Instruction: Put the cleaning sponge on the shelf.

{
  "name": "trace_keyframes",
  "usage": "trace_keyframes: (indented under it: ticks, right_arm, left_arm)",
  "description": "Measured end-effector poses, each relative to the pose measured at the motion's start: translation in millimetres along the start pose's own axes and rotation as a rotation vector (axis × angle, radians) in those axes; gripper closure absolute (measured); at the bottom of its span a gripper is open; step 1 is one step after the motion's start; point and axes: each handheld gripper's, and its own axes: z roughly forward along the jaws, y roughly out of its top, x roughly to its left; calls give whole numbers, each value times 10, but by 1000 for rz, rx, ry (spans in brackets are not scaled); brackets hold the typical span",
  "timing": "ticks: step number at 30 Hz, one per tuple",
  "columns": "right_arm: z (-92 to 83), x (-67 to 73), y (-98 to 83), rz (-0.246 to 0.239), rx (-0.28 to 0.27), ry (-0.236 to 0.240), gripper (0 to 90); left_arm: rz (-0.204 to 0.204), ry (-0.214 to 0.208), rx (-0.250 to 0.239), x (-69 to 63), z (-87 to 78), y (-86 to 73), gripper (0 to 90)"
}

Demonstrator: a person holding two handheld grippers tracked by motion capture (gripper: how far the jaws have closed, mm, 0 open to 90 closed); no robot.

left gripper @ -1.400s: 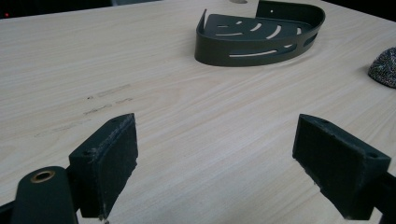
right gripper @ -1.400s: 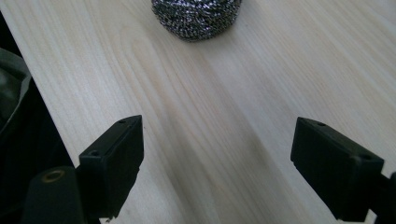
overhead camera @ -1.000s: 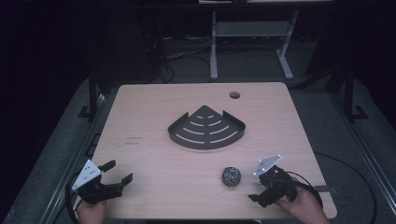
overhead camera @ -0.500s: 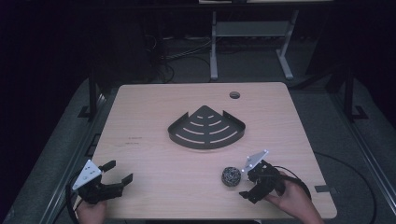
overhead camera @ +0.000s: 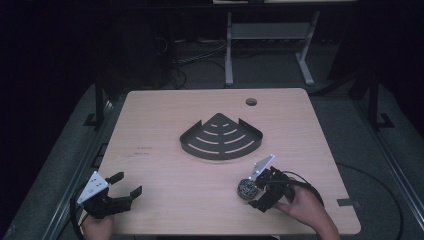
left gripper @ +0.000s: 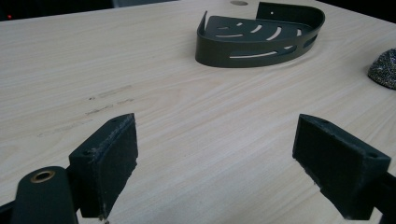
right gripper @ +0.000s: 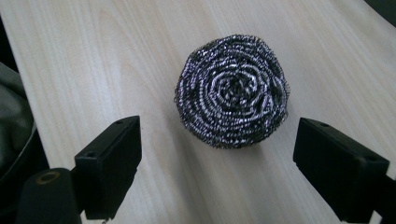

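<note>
Right tongs (right gripper: 217, 161) wide astride scourer (right gripper: 232, 91).

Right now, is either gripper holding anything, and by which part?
Nothing is held. The right gripper is open, its pads short of the steel wool scourer. The left gripper is open over bare table.

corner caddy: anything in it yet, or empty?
Empty. The high view shows the black corner caddy with its slotted floor bare; the steel scourer lies on the table, outside it.

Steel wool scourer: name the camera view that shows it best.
The right gripper view: the steel wool scourer sits close up, whole, its coiled wire sharp. The high view shows it small beside the right tool. The left gripper view catches just its edge.
</note>
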Motion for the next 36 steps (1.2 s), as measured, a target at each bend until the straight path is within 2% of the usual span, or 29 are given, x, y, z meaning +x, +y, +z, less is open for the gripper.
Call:
trace_keyframes:
  ticks: [11,27,32,33,36]
  right_arm:
    - [111,-34,169,-19,49,-7,161]
    - [205,-60,276,-31,102,-25,211]
    - [251,-49,298,-32,125,-24,253]
    - [273,-47,299,-40,139,-24,290]
    - [266,-41,303,-43,132,-23,320]
  left_arm:
    - [-3,-3,-2,6,-2,-1,133]
    - [-7,-5,-6,9,-5,-2,134]
    - [-6,0,-7,11,-17,-1,133]
    - [-6,0,-9,18,-20,-1,134]
    - [-9,1,-9,18,-23,-5,133]
